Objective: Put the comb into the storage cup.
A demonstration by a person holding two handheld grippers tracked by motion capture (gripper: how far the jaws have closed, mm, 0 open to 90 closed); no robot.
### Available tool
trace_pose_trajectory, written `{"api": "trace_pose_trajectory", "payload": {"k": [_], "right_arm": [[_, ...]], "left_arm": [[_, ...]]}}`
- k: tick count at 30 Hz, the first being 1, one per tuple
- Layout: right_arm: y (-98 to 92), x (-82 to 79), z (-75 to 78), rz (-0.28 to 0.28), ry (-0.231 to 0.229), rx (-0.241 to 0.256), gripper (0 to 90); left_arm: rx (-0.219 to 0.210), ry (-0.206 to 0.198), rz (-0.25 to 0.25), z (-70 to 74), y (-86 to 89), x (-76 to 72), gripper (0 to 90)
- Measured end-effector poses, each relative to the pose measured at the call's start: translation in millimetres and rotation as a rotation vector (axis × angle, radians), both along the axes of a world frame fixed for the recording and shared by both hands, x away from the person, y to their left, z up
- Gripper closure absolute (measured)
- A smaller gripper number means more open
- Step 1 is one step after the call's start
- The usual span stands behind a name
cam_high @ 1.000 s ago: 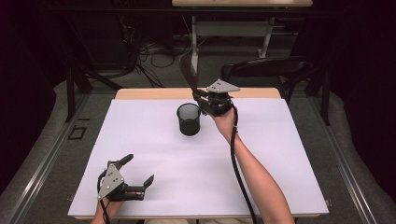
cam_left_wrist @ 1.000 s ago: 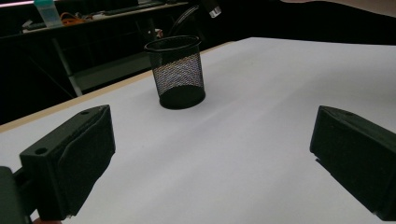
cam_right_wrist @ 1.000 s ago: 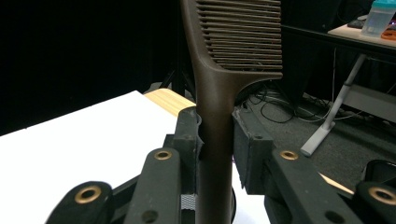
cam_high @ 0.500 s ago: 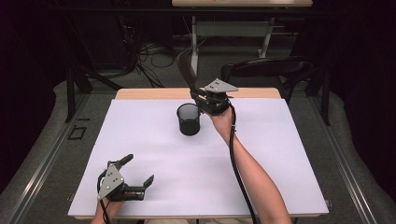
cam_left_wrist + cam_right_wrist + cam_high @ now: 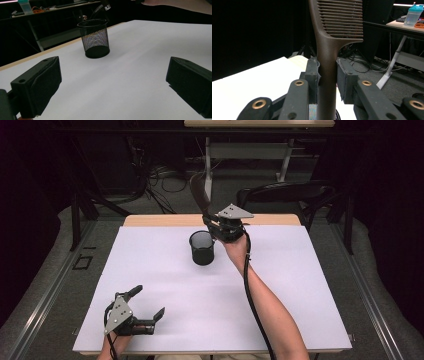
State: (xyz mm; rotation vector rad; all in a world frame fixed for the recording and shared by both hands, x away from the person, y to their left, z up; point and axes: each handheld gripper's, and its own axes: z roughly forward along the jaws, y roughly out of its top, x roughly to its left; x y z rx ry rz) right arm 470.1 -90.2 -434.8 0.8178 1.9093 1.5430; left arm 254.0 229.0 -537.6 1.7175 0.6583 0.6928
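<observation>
The right gripper clamps its jaws on a brown comb, held upright just above and beside the mesh cup at the table's far side. The left gripper rests near the front edge, jaws wide apart.

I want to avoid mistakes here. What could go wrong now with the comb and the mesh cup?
The right claw grips the brown comb low on its handle, so it may tilt or slip. The mesh cup looks light and nothing steadies it; the left claw rests far away, so a bump could tip it.
</observation>
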Motion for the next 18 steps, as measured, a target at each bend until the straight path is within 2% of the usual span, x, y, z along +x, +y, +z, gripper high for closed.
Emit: {"api": "trace_pose_trajectory", "payload": {"k": [18], "right_arm": [[6.4,2.0,0.1,0.006,-0.038,0.008,72.7]], "left_arm": [[0.0,0.003,-0.006,-0.1,-1.1,-0.3,0.0]]}}
